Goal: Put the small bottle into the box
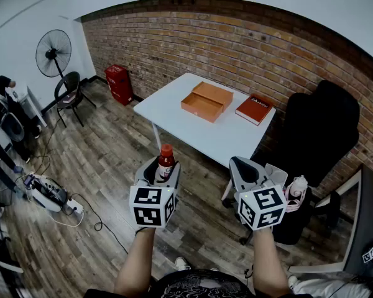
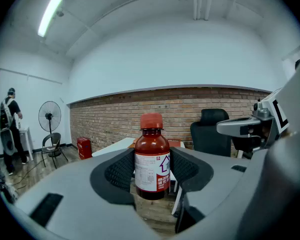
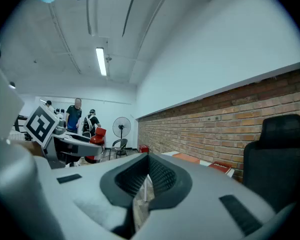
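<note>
A small brown bottle [image 1: 166,159] with a red cap and a white-and-red label stands upright between the jaws of my left gripper [image 1: 166,166], which is shut on its body. In the left gripper view the bottle [image 2: 151,160] fills the gap between the ribbed pads [image 2: 121,171]. An open orange box [image 1: 206,101] lies on the white table [image 1: 174,121] ahead, well beyond both grippers. My right gripper [image 1: 250,168] hovers level with the left one, shut and holding nothing; in its own view the right gripper [image 3: 147,178] has its jaws nearly touching.
A red book [image 1: 253,109] lies on the table right of the box. A black office chair [image 1: 320,135] stands at the right, with a pale bottle [image 1: 296,188] near it. A fan [image 1: 53,53], a small black chair [image 1: 70,92] and a red bin [image 1: 119,84] stand at the left wall.
</note>
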`<state>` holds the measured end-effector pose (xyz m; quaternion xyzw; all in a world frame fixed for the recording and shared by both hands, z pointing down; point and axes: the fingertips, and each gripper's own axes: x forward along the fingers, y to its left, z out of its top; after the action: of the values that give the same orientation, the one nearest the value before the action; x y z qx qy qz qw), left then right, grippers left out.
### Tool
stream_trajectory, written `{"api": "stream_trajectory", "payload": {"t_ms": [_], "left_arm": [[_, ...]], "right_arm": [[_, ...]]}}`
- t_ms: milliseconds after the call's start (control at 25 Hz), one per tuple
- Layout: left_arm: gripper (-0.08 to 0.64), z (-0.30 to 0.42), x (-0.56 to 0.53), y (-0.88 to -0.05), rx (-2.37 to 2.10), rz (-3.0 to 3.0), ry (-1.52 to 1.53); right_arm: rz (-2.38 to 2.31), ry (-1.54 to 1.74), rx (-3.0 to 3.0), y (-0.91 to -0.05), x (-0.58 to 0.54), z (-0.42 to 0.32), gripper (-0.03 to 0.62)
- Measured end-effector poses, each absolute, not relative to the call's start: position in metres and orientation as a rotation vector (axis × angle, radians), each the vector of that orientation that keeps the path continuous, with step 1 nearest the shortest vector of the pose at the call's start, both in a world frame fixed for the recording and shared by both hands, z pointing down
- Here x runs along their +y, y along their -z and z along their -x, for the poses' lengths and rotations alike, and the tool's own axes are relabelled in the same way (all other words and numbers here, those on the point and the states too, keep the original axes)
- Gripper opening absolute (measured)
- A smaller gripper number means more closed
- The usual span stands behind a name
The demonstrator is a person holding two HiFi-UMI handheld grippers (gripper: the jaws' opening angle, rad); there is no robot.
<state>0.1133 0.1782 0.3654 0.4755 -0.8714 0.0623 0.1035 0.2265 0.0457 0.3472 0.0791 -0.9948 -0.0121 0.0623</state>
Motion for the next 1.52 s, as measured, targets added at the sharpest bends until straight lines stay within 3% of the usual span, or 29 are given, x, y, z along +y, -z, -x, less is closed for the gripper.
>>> {"api": "stream_trajectory", "payload": {"t_ms": [840,1520], "left_arm": [[0.231,-0.043,0.192,-0.376,-2.499,-1.496,-0.166],[0.231,0.036,0.112,-0.39,-2.5,-1.467,-0.217]], "right_arm": [[-0.33,0.056,-2.979,-0.349,0.069,-0.163,0.02],[-0.273,0.031,-2.99,-0.366,-0.009,-0.075,0.02]]}}
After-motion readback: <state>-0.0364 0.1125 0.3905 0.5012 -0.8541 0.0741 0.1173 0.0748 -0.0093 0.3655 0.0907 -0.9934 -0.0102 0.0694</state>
